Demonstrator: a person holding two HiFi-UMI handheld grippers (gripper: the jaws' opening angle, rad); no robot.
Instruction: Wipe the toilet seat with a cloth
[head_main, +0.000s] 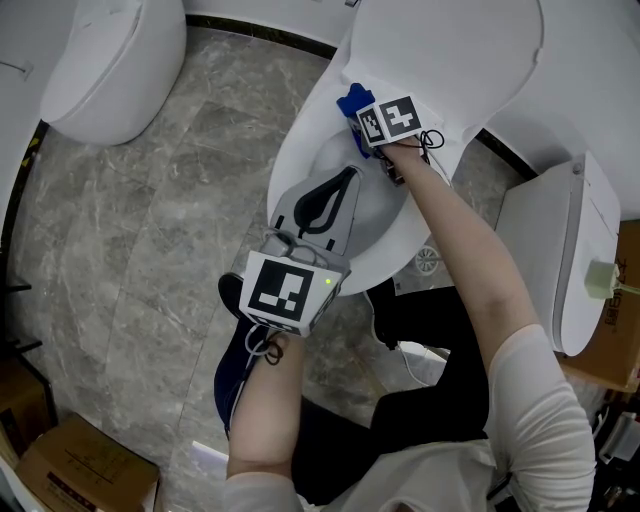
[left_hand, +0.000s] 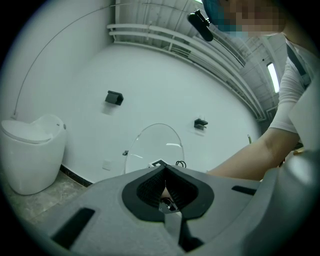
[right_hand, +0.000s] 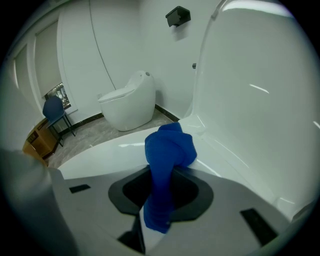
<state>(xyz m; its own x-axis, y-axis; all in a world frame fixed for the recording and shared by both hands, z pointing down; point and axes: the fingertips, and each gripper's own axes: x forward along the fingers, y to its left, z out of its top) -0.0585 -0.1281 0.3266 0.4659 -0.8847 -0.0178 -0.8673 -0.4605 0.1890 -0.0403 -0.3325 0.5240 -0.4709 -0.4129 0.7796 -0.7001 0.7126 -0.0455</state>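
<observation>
Two jaws of right gripper (right_hand: 161, 172) pinch cloth (right_hand: 170, 145) on toilet seat (right_hand: 100, 155)

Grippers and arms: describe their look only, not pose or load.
Both are grey plastic with black jaw pads. The left gripper and the right gripper each carry a white cube with black square markers and a thin black cable loop. The person wears white short sleeves; forearms are bare.

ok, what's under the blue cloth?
The white toilet seat, near the raised lid; the right gripper holds the blue cloth on it. The patch directly beneath is covered, so unseen.
</observation>
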